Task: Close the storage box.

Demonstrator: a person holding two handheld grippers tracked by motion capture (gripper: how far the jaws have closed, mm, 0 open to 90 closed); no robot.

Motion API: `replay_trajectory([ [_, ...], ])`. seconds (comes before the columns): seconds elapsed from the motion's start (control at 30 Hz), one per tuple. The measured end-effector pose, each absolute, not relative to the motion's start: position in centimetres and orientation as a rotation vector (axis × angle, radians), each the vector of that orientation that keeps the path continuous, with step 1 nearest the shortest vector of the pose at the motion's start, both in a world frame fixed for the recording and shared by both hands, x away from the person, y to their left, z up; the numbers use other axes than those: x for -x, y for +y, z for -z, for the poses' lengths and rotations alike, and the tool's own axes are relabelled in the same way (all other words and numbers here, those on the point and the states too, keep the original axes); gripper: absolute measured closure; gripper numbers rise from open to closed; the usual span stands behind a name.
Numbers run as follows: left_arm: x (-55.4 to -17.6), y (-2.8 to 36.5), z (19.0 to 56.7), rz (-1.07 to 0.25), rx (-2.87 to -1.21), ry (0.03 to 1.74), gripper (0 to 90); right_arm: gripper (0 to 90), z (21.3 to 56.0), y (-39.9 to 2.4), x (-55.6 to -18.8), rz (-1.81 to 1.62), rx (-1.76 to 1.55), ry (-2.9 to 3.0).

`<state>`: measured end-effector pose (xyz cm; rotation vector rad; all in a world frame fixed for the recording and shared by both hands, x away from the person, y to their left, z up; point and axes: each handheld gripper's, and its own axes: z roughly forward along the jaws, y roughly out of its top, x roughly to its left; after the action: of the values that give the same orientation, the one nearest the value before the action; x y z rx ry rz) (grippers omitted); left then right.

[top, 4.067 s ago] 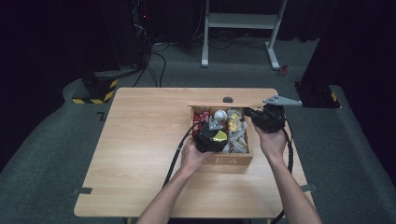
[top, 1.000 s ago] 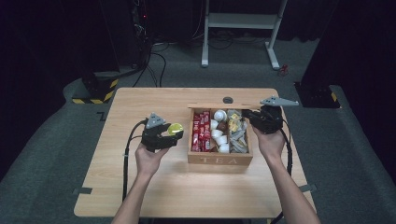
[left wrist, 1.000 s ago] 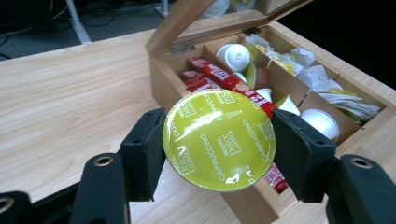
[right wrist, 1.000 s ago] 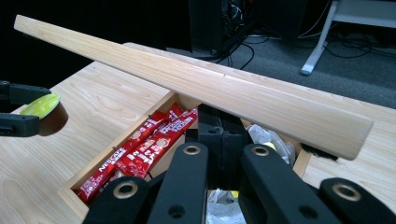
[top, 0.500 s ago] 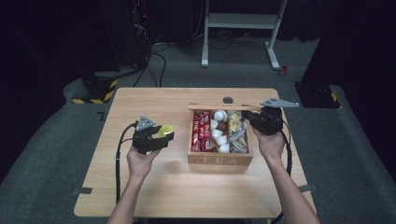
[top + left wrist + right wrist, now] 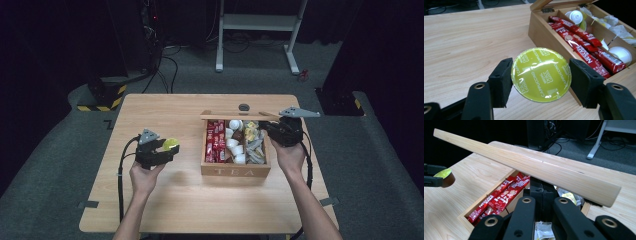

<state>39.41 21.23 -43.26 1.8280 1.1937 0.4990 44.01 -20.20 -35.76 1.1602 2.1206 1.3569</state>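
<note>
- My left gripper (image 6: 161, 152) clasps a yellow-green capsule (image 6: 541, 74) by its rim, over bare table (image 6: 165, 107) at nine o'clock of the tea box (image 6: 235, 170), well apart from its wall.
- Open wood spreads from seven to twelve o'clock around that gripper.
- The red sachets (image 6: 584, 47) lie in the box's nearest compartment.
- My right gripper (image 6: 272, 131), jaws clenched together, sits at the box's three o'clock edge, under the raised lid (image 6: 529, 162).

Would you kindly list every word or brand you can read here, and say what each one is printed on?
"TEA": front of the wooden box.
"NESCAFÉ Dolce Gusto CAPPUCCINO", repeated: foil lid of the green capsule in the left tool.
"NESCAFÉ": red sachets in the box.
Smaller sachet print: too small to read.
</note>
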Motion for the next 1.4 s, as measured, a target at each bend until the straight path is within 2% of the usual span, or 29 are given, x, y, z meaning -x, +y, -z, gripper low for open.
replay_trajectory([
  [0.8, -39.1, 21.5, 46.3, -0.492, -1.855, 1.246, 38.7, 90.0, 36.1, -20.4, -43.5, -1.358, -1.162, 2.126],
  [1.4, -39.2, 20.2, 48.2, -0.503, -1.909, 1.255, 38.6, 90.0, 36.5, -20.6, -43.0, -1.37, -1.16, 2.13],
])
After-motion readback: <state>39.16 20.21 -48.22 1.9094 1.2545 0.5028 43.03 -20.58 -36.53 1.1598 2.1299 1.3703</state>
